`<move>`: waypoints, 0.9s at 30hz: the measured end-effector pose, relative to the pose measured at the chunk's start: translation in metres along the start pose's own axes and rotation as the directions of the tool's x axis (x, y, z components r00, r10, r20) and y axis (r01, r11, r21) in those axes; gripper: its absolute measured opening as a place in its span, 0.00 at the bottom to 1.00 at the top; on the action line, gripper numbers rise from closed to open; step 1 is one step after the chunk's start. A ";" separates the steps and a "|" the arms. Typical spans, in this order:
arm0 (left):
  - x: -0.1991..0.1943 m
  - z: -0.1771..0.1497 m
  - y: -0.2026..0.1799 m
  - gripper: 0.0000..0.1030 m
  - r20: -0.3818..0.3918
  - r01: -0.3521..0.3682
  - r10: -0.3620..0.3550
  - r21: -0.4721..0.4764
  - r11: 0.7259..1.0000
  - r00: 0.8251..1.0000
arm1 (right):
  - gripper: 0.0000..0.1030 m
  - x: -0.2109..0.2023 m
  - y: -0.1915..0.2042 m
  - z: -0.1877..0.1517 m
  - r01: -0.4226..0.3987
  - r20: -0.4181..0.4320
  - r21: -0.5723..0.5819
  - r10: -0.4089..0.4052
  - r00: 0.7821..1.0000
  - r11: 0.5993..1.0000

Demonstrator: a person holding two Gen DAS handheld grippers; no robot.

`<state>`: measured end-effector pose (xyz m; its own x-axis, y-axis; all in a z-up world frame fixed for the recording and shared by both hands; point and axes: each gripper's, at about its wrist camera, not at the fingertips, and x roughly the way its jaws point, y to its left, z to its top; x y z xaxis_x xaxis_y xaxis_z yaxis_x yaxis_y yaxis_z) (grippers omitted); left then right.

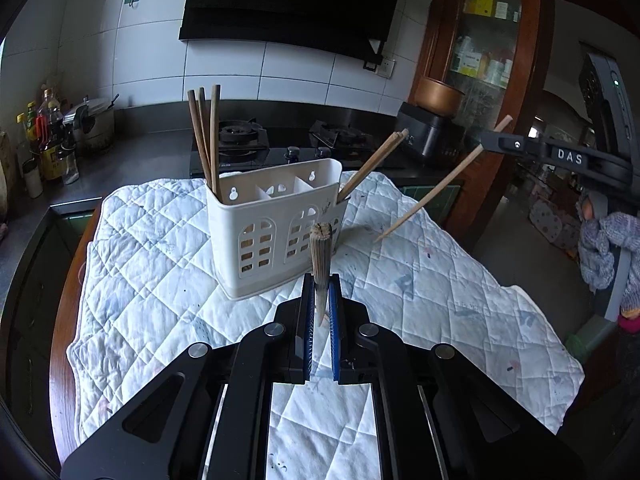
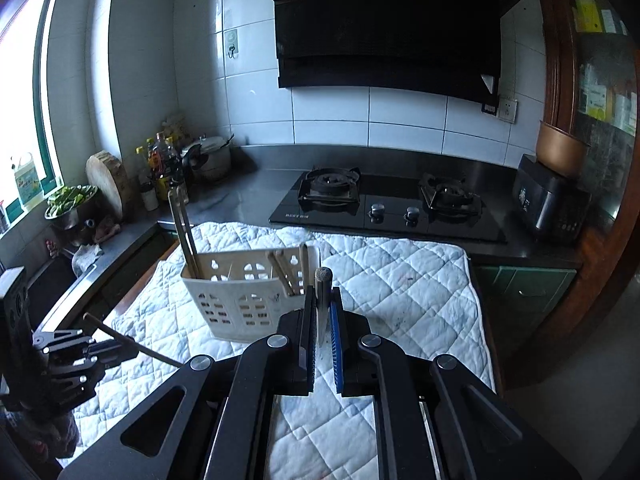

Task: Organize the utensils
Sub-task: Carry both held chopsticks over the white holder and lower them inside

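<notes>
A white plastic utensil holder (image 1: 276,224) with compartments stands on a white quilted cloth (image 1: 160,280); it also shows in the right wrist view (image 2: 240,296). Three chopsticks (image 1: 206,136) stand in its left compartment and a few more (image 1: 372,164) lean out of its right end. My left gripper (image 1: 321,288) is shut on a chopstick (image 1: 321,256) seen end-on, just in front of the holder. My right gripper (image 2: 322,300) is shut on another chopstick (image 2: 322,280), near the holder's right end; from the left wrist view that chopstick (image 1: 440,188) slants above the cloth.
The cloth (image 2: 400,280) covers a wooden table. Behind it runs a steel counter with a gas hob (image 2: 384,204), bottles (image 2: 162,168), a pot (image 2: 212,160) and a black appliance (image 2: 552,204). A wooden cabinet (image 1: 480,40) stands at the right.
</notes>
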<state>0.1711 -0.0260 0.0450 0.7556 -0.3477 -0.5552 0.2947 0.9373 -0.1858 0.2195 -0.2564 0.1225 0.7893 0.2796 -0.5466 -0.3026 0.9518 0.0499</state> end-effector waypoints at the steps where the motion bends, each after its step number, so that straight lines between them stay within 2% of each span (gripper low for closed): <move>1: -0.001 0.003 0.001 0.05 0.003 0.000 0.000 0.002 1.000 1.000 | 0.06 0.001 -0.002 0.007 -0.001 0.008 0.006 0.001 1.000 1.000; 7: -0.011 0.030 0.005 0.05 0.043 -0.008 0.007 0.014 1.000 0.999 | 0.06 0.010 -0.007 0.041 -0.009 0.058 0.033 0.007 0.998 0.999; 13: -0.033 0.062 0.007 0.05 0.121 -0.021 0.017 0.030 0.999 0.992 | 0.06 0.026 -0.005 0.056 -0.024 0.063 0.037 0.022 0.998 0.999; 20: -0.048 0.094 0.004 0.05 0.203 -0.072 0.060 0.052 0.996 0.977 | 0.06 0.054 0.002 0.058 -0.029 0.007 0.023 0.029 1.000 0.999; 27: -0.033 0.110 0.011 0.05 0.210 -0.136 0.125 0.040 0.990 0.970 | 0.06 0.075 0.007 0.052 -0.022 -0.035 0.003 0.022 0.999 1.000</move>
<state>0.2137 -0.0069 0.1505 0.8923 -0.2249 -0.3914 0.2125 0.9742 -0.0755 0.3039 -0.2227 0.1253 0.7632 0.2963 -0.5742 -0.3186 0.9457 0.0646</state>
